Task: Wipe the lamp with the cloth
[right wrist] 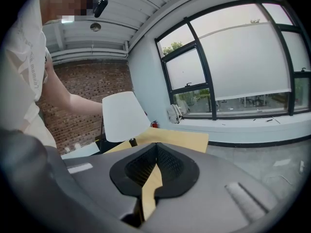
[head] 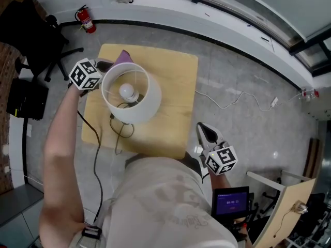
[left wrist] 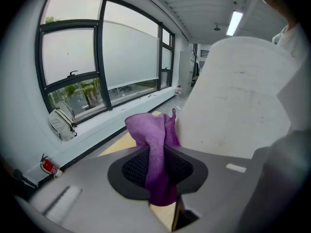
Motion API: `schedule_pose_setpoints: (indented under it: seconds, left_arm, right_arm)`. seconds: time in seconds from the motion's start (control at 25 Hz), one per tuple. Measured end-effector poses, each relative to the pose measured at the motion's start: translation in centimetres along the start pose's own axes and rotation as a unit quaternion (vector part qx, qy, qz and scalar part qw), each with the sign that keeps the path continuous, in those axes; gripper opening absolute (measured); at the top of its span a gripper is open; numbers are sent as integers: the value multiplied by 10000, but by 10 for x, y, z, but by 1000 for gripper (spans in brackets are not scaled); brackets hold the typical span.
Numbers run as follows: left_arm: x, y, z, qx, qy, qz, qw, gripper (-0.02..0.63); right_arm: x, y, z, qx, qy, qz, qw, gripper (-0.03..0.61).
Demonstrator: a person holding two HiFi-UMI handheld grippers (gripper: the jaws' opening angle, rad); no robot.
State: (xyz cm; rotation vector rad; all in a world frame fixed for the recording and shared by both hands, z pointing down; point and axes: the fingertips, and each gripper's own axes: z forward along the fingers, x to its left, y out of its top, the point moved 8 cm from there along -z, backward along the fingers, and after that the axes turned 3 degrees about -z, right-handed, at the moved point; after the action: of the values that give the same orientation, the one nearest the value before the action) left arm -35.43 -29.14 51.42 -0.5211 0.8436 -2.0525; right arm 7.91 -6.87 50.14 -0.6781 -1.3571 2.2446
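Little done, apparently: holding cloth (left wrist: 148,130) pinched in left gripper (left wrist: 156,152) just beside lamp shade (left wrist: 238,96), right gripper (right wrist: 156,152) closed empty, wiping yet to do.

The cloth (left wrist: 155,149) is plain purple. The lamp (head: 132,94) has a white shade and a white bulb (head: 127,91). The worktop (head: 170,87) is pale yellow wood. The left tongs (left wrist: 156,166) and right tongs (right wrist: 155,171) are grey with black dotted pads. The left cube (head: 84,75) and right cube (head: 221,160) carry black-and-white square markers. The floor (head: 238,76) is mottled grey. At eleven o'clock from the worktop is a red fire extinguisher (head: 86,20). At nine o'clock in the right gripper view is a red-brown brick wall (right wrist: 92,96).
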Motion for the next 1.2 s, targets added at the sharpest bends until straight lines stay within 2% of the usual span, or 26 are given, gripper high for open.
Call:
schedule_pose_setpoints:
  seconds: [0.12, 0.24, 0.36, 0.48, 0.6, 0.68, 0.92, 1.08, 1.2]
  left_arm:
    - [4, 13, -15, -161, -47, 115, 9998, 80]
    - [4, 49, -41, -544, -257, 340, 9976, 80]
    - [-1, 94, -68, -844, -699, 773, 9910, 80]
    - [-12, 135, -84, -891, -1318, 1184, 9801, 78]
    - [-26, 158, -79, -649, -2064, 1462, 9653, 78]
    - [-30, 159, -64, -321, -2380, 1543, 9584, 78]
    - [-29, 140, -2, 735, -2673, 1733, 9450, 75]
    - [-26, 127, 35, 1118, -2923, 1563, 9368, 74]
    - [-22, 114, 60, 1410, -2888, 1589, 9335, 74]
  right_arm:
    - [2, -2, -2, -9, -26, 41, 10000, 14]
    - [2, -3, -2, -20, -5, 53, 10000, 14]
    - [6, -2, 0, -47, 26, 63, 10000, 14]
    - [9, -1, 1, -69, 19, 63, 10000, 14]
    - [7, 0, 0, -70, -28, 71, 9999, 14]
    - [5, -3, -3, -73, -105, 112, 9999, 14]
    - [-1, -14, -17, 3, -423, 269, 9987, 14]
    - [-4, -18, -28, 41, -649, 391, 9971, 14]
    - [-5, -22, -33, 68, -769, 475, 9959, 14]
